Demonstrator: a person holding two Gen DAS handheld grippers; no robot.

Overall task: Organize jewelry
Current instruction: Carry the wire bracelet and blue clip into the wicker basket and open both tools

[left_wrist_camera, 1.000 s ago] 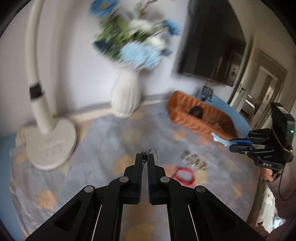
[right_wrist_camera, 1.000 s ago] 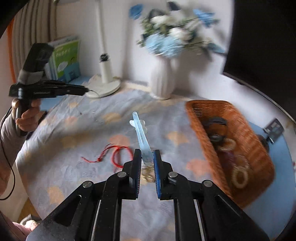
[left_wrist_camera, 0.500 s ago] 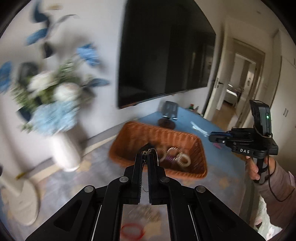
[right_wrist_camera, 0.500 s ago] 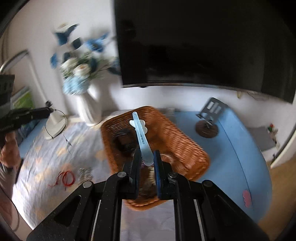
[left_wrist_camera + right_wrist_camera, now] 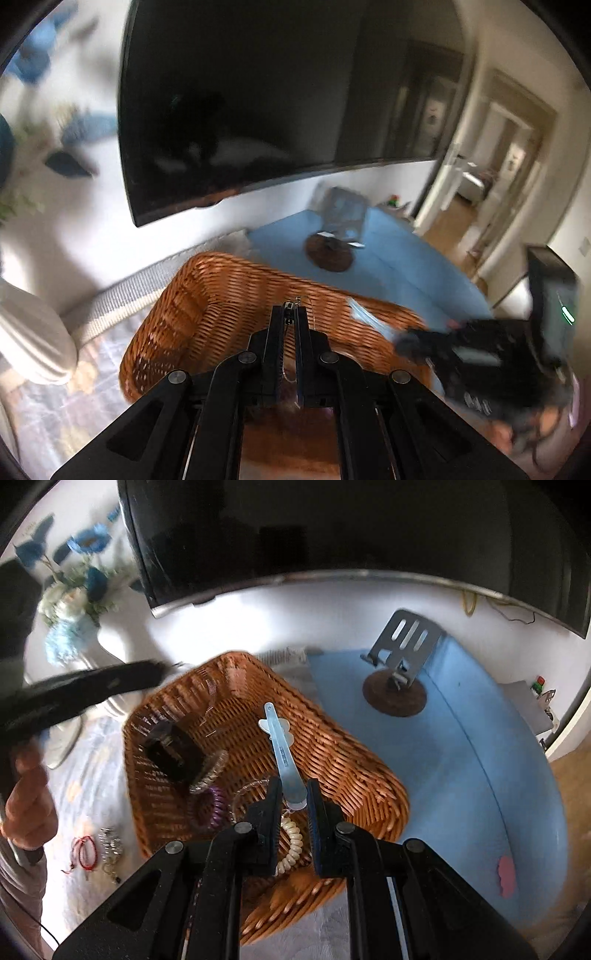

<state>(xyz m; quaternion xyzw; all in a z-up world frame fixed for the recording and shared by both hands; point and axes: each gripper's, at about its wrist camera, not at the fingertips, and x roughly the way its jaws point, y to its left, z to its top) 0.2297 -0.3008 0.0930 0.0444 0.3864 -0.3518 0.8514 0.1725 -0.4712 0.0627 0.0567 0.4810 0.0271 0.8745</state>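
patterned cloth [image 5: 88, 760] covers our table under a dark wall screen. on it at the left, a red cord bracelet [image 5: 85, 853] and a silvery piece [image 5: 109, 845] lie waiting. next comes our left gripper [image 5: 290, 314], pinched shut on a thin chain [image 5: 295, 303] over the wicker basket [image 5: 347, 775], which already holds bracelets and hair coils. our right gripper [image 5: 293, 797] is clamped on a pale blue hair clip [image 5: 280, 746] above it. we judge two drops imminent, two pickups left.
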